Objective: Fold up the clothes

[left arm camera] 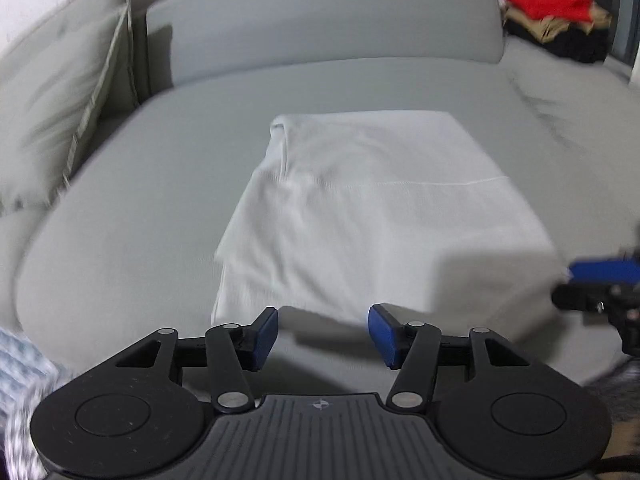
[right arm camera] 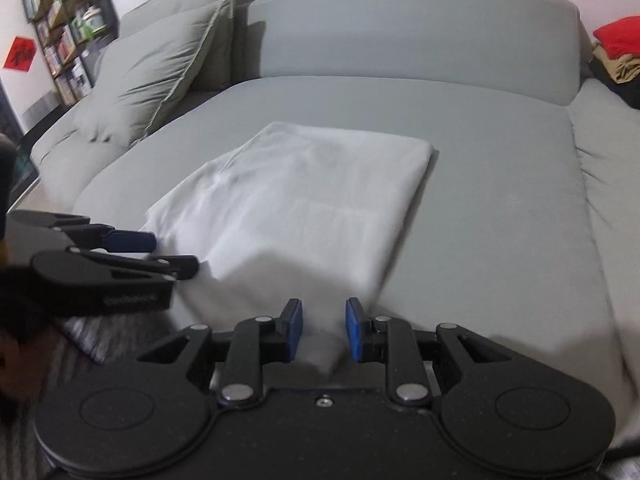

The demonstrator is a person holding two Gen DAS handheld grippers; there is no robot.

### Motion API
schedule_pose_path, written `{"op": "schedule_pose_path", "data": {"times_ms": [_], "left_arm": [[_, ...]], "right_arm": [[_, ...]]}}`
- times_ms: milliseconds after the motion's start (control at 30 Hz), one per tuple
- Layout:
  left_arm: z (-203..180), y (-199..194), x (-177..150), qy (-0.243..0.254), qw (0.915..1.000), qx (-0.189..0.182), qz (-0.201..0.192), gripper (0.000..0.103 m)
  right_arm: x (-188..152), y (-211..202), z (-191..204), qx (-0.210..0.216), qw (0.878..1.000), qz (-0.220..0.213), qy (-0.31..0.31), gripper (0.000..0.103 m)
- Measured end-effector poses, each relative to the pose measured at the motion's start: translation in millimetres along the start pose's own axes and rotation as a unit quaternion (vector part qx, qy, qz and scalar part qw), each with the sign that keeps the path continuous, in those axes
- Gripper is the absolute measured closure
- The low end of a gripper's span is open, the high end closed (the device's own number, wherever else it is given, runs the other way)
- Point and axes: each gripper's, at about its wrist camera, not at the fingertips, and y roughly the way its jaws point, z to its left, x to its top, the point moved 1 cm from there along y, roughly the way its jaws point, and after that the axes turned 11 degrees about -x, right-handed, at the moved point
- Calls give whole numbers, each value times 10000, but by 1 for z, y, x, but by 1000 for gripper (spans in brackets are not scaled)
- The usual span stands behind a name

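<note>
A white folded cotton garment [left arm camera: 372, 208] lies flat in the middle of the grey fabric sofa seat [left arm camera: 132, 220], in front of the grey backrest [left arm camera: 328, 20]. The left gripper [left arm camera: 323, 334] hovers at the near edge of the garment with its blue-padded fingers [left arm camera: 267, 336] spread wide and nothing between them. The right gripper [right arm camera: 323, 330] is also at the near edge; its fingers stand a little apart, and a corner of the white cloth lies between them, not pinched. A grey-green square cushion [right arm camera: 156, 68] leans left of the garment. A pile of red, tan and black clothes [left arm camera: 556, 20] sits far right of it, beside the backrest.
</note>
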Motion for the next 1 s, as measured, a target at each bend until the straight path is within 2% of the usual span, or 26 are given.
{"op": "schedule_pose_path", "data": {"times_ms": [67, 100, 133, 167, 300, 333, 500, 633, 767, 867, 933, 1000], "left_arm": [[16, -17, 1, -367, 9985, -234, -331, 49], [20, -26, -1, -490, 9970, -229, -559, 46], [27, -30, 2, -586, 9955, -147, -726, 40], [34, -34, 6, -683, 9937, -72, -887, 38], [65, -30, 25, -1207, 9858, -231, -1147, 33], [75, -25, 32, -1383, 9841, -349, -1063, 33], [106, 9, 55, -1982, 9738, -988, -524, 33], [115, 25, 53, -2479, 9586, -1386, -228, 35], [128, 39, 54, -2823, 9403, -1896, -108, 36], [132, 44, 55, -2906, 9328, -2132, -4, 36], [131, 48, 56, -2889, 9278, -2361, 99, 38], [123, 55, 59, -2673, 9279, -2579, 323, 39]], "right_arm": [[-2, -10, -11, 203, 9995, 127, 185, 76], [0, -10, -15, 290, 9988, 98, 373, 74], [3, -10, -19, 377, 9977, 70, 561, 67], [5, -10, -23, 463, 9961, 41, 748, 59], [15, -10, -39, 808, 9855, -74, 1493, 42], [18, -10, -43, 893, 9817, -103, 1678, 38], [26, 6, -55, 1246, 9622, -51, 2419, 37], [27, 30, -59, 1375, 9495, 104, 2820, 37], [23, 45, -71, 1522, 9334, 236, 3241, 42], [21, 55, -80, 1615, 9218, 323, 3508, 49], [24, 58, -82, 1605, 9228, 328, 3488, 52], [27, 61, -84, 1595, 9237, 333, 3468, 53]]}}
